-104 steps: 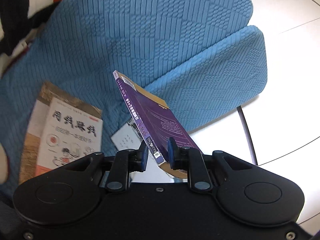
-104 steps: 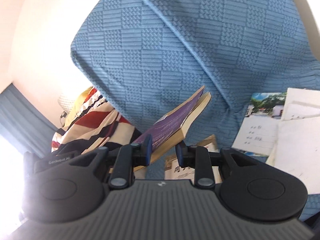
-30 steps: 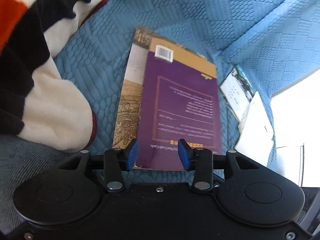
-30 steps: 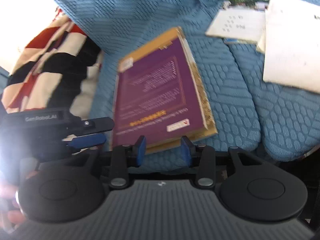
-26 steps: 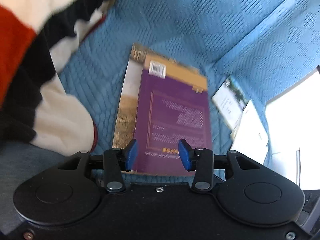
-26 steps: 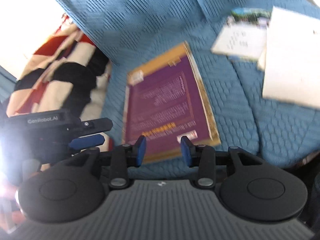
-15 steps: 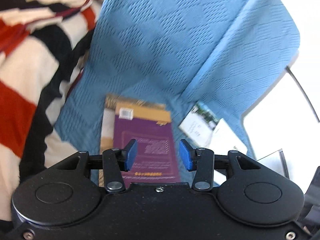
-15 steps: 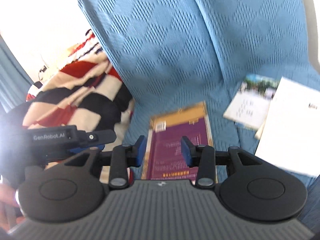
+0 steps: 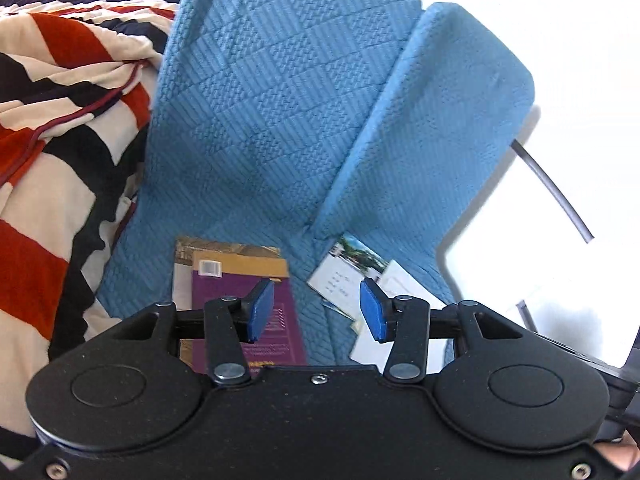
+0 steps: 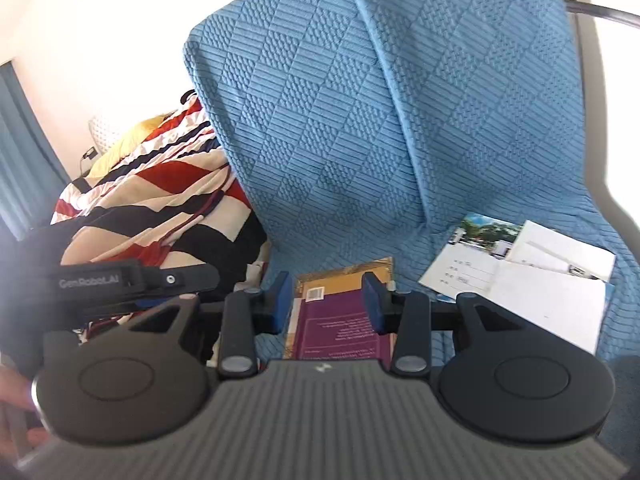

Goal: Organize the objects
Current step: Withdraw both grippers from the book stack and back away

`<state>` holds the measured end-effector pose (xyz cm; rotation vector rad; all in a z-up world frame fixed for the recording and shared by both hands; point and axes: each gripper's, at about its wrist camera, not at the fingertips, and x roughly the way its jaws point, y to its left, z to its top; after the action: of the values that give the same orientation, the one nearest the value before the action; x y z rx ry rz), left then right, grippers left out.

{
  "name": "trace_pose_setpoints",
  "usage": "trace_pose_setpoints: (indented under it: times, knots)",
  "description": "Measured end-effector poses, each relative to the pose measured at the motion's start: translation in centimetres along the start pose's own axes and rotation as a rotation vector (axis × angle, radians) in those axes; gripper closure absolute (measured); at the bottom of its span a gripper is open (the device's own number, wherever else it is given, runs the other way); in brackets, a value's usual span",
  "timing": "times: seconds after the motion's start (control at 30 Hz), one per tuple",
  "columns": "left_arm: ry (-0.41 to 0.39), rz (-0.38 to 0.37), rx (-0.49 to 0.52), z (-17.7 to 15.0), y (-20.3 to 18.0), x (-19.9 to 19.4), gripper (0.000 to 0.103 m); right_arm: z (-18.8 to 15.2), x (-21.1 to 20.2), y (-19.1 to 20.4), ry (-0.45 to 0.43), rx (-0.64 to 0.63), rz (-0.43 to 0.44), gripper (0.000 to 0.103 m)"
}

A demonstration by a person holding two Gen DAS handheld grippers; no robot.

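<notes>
A purple book with a tan top band (image 9: 224,280) lies flat on a larger tan book (image 9: 182,264) on the blue sofa seat (image 9: 132,264); it also shows in the right wrist view (image 10: 340,320). A booklet with a photo cover (image 9: 344,268) and white sheets (image 9: 400,288) lie to its right, seen too in the right wrist view (image 10: 480,256). My left gripper (image 9: 316,312) is open and empty above the seat between the books and the booklet. My right gripper (image 10: 324,304) is open and empty above the purple book.
A red, black and cream striped blanket (image 9: 60,140) is heaped on the left of the sofa. Two blue back cushions (image 10: 360,120) stand behind the seat. The left gripper's body (image 10: 132,280) reaches in at the left of the right wrist view. White floor (image 9: 540,240) lies to the right.
Both grippers let go of the purple book, which now lies flat on the tan book. Both have pulled up and back from the seat, open.
</notes>
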<state>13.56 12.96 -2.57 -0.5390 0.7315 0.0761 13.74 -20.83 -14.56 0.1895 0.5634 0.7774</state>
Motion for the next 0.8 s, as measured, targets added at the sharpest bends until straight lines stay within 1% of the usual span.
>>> trace_pose_setpoints:
  times: [0.1, 0.17, 0.3, 0.43, 0.53, 0.8]
  knots:
    - [-0.015, -0.001, 0.025, -0.6, -1.1, -1.0, 0.058, -0.5, -1.1, -0.2, -0.005, -0.007, -0.021, 0.061]
    - [-0.021, -0.017, 0.038, -1.1, -1.8, -1.5, 0.057, -0.8, -1.8, -0.4, -0.008, -0.008, -0.034, 0.061]
    - [-0.018, -0.03, 0.055, -2.0, -3.2, -1.8, 0.057, -1.7, -2.6, -1.0, -0.013, 0.002, -0.052, 0.061]
    - [-0.017, -0.029, 0.071, -2.8, -4.0, -1.4, 0.057, -2.5, -3.4, -1.8, -0.025, 0.018, -0.067, 0.061]
    - [-0.015, -0.038, 0.065, -3.3, -4.4, -0.9, 0.057, -3.0, -3.6, -2.6, -0.025, 0.029, -0.074, 0.061]
    - [-0.015, -0.017, 0.068, -4.7, -5.0, -0.1, 0.054, -4.3, -4.2, -4.2, -0.003, 0.042, -0.088, 0.061]
